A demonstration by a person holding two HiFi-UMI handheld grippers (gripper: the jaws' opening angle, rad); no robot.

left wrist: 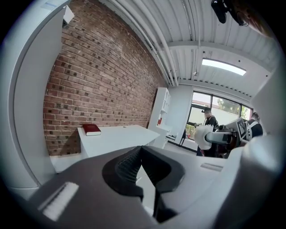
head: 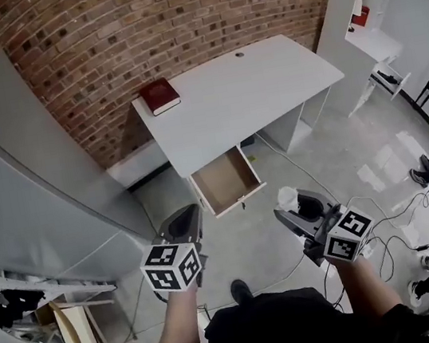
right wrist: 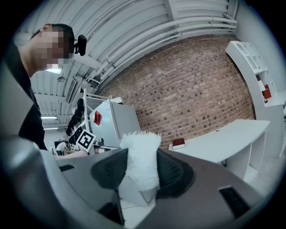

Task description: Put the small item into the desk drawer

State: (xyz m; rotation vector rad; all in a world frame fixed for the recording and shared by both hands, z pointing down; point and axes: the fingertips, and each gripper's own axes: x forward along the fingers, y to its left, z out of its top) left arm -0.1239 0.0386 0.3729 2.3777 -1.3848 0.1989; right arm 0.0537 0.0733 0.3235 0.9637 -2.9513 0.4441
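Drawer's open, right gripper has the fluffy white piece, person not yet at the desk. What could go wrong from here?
The soft white fluffy item pokes out of the right gripper and might slip free in transit.
The open brown-lined drawer is a small target below the white desk, so a high release may miss.
Loose cables on the floor could snag a foot.

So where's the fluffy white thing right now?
The fluffy white thing is at the head view's lower right, pinched between the right gripper's fingers, near the open desk drawer.

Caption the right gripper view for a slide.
The right tool clamps a fluffy white item; white desk and dark red book lie beyond.
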